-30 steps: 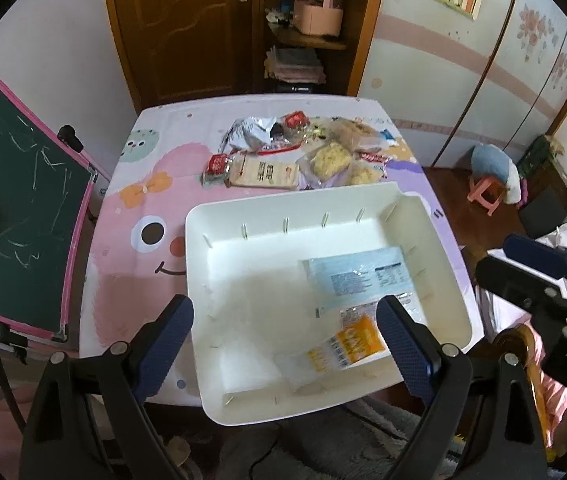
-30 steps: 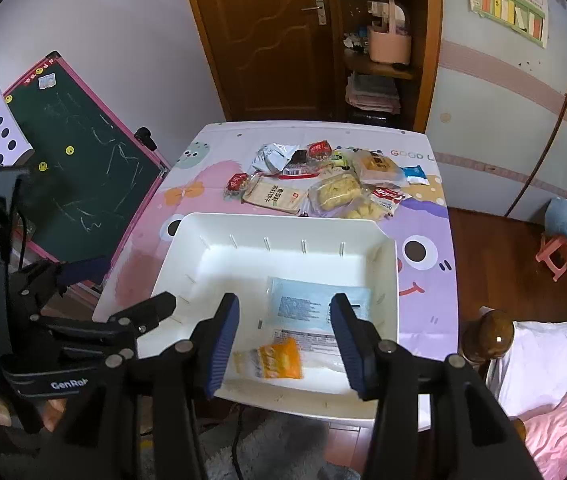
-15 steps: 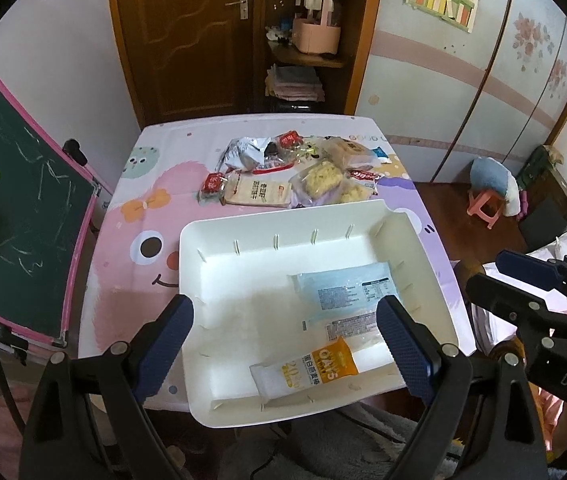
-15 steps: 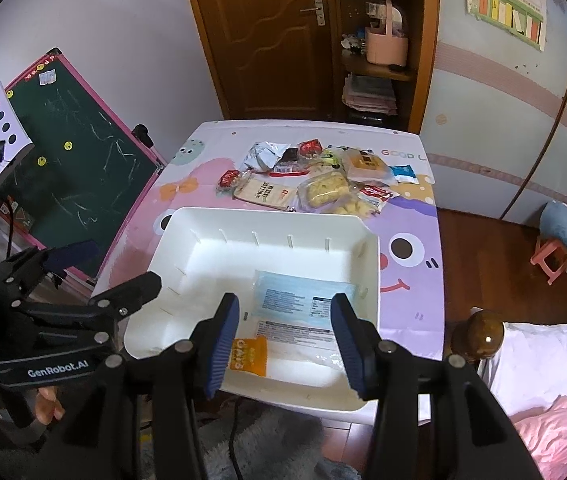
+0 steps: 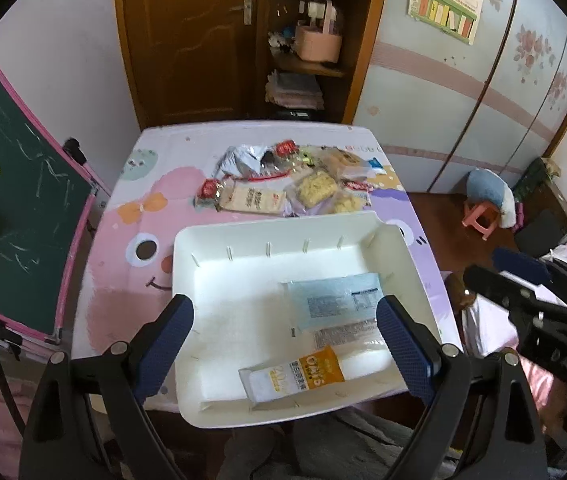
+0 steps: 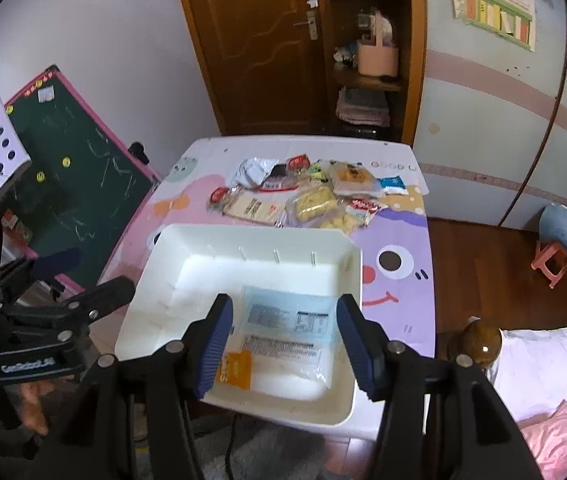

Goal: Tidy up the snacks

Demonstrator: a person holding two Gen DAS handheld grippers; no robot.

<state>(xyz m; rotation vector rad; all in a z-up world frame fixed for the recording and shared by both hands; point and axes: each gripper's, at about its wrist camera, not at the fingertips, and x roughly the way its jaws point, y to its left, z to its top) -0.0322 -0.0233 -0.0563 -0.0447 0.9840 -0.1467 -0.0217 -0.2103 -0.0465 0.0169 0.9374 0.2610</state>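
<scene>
Right gripper, black frame with blue ribbed pads, hangs above the near end of the white rectangular plastic tray; jaws opening, nothing pinched between them. Seen between its pads, lying flat on the tray floor below: pale blue flat snack packet and clear packet with printed label just nearer; orange-and-white oats sachet peeks out beside the left pad.

Left gripper, same build, jaws spread wide and empty, hovers over the tray's near half. Orange-and-white oats sachet lies between its pads in view, close to the near rim, tilted; pale blue packet sits further in, toward the right pad; clear packet between the two.

Tray rests on the near part of a table covered with a pink and purple cartoon cloth. Beyond the tray's far rim, loose pile of unsorted snack packets, well apart from both grippers: beige cracker pack, yellow noodle-like bags, red-wrapped sweets, crumpled silver wrapper

Green chalkboard with pink frame stands left of the table
</scene>
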